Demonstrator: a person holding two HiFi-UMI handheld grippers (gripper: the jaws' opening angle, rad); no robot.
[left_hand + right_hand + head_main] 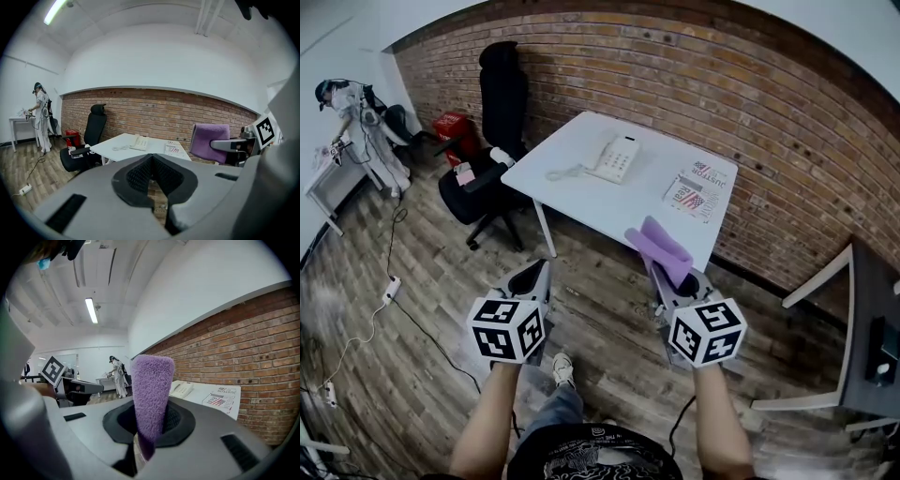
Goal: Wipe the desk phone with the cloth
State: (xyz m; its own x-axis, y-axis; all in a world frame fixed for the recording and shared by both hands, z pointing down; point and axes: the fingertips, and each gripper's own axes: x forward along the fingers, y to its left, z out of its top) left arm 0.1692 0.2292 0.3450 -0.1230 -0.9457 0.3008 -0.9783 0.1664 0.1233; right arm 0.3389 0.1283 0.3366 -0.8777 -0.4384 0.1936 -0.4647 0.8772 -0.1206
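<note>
Brick, red and rough, fills the wall (675, 75) behind the white rectangular table (572, 141), which stands on the brown wooden plank floor (412, 309) well ahead of me. Beside the table's left end I see a black swivel office chair (492, 103). My left gripper (532, 281) has its jaws pressed together on nothing. My right gripper (666, 277) is clamped on the fluffy purple cloth (661, 246), which stands up folded between its jaws, well apart from the table top. On that top lie a printed red-and-white paper sheet (698, 190) and, to its left in the head view, the white corded desk phone (615, 157), untouched.
</note>
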